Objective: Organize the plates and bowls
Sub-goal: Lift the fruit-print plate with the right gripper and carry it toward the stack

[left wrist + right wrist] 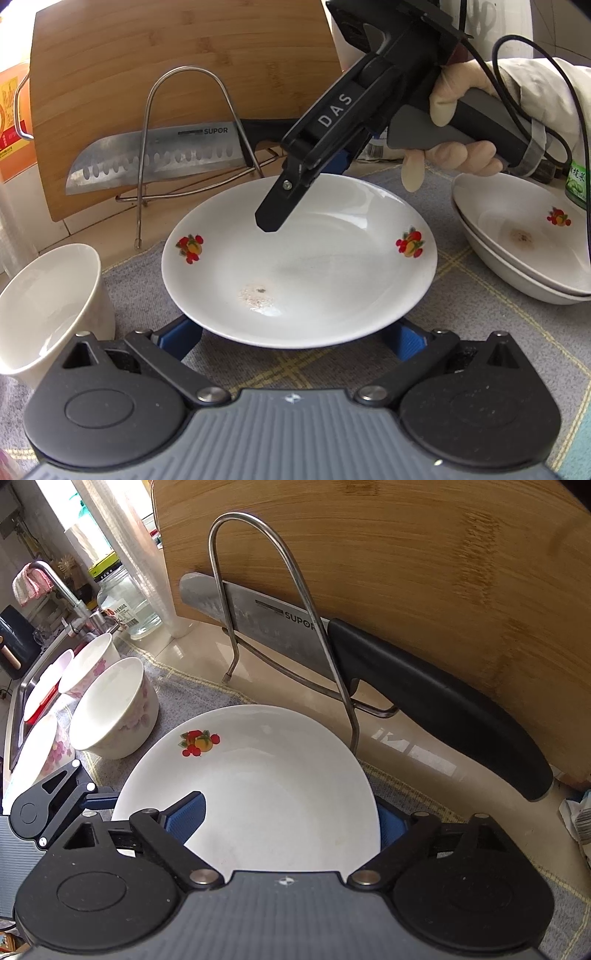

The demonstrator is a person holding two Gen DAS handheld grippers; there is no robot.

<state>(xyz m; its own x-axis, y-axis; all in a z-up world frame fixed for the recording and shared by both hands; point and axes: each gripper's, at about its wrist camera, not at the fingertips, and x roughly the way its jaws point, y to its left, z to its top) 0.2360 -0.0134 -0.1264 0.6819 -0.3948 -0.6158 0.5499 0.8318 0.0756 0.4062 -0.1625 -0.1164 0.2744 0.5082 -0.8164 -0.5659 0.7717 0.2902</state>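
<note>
A white plate point(299, 258) with fruit decals lies on the grey checked cloth point(461, 332). My left gripper point(293, 341) stands wide open at its near rim, blue fingertips point(181, 339) tucked under the edge. My right gripper point(301, 199), held by a gloved hand point(454, 107), comes down over the far rim. In the right wrist view it point(288, 823) straddles the plate point(258, 775): one blue pad point(188, 816) sits inside and the other outside behind the rim. A wide gap shows between the pads, so it is open. The left gripper point(55, 805) shows at the left edge.
Two stacked plates point(517, 258) sit at the right, a white bowl point(48, 306) at the left. Several bowls point(114, 709) stand near the sink point(18, 701). Behind the plate are a wire rack point(258, 590), a knife point(424, 701) and a bamboo board point(406, 554).
</note>
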